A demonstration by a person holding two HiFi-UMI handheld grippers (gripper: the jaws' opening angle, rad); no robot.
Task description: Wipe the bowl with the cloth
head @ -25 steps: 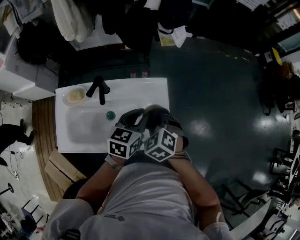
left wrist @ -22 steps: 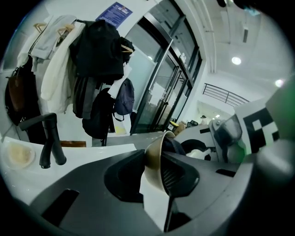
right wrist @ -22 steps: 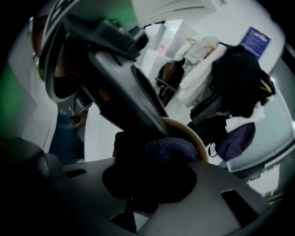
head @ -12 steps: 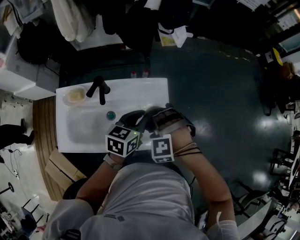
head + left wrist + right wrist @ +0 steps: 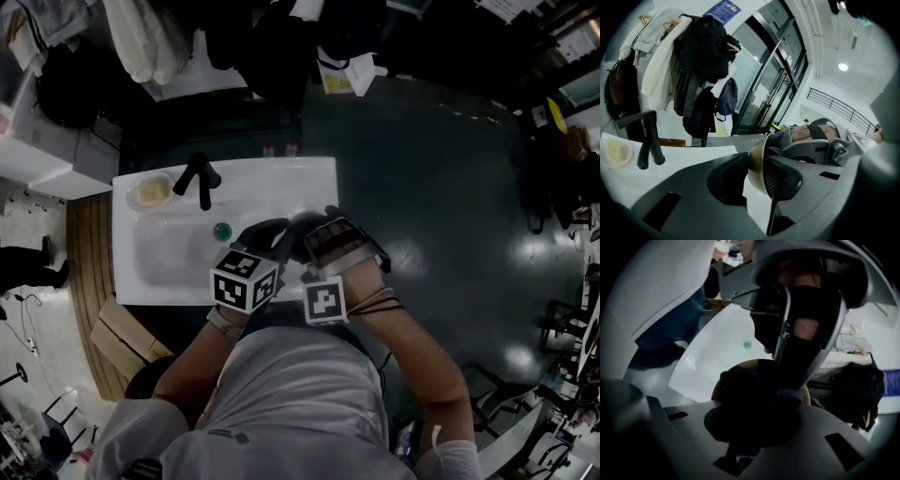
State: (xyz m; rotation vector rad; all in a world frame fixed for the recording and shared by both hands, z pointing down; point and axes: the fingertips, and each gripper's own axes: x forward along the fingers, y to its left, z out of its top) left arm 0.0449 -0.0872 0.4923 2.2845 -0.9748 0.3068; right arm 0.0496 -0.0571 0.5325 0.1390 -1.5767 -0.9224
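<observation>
- Since a second ago, the right gripper has been rolled outward, so that its marker cube now sits apart from the left cube instead of against it; the left gripper has hardly been shifted.
- The bowl is held over the right-hand end of the white sink; it is seen edge-on in the left gripper view, its rim pinched between the left jaws, one pad inside and one outside.
- The right jaws are closed on a dark cloth; the bunched cloth is pressed into the hollow of the bowl, whose tan rim shows around it in the right gripper view.
- The bowl is judged to be light, thin-walled and rigid, with a smooth and probably slippery surface; a rim pinch is the natural hold, yet it can be levered loose if the cloth is pushed hard against the far wall.
- The cloth is judged to be soft and limp; it is best taken as a wad, as here, so that a thick pad rather than a jaw tip is rubbed on the bowl.
- A dropped bowl would be caught by the sink below; whether it would chip cannot be told.
</observation>
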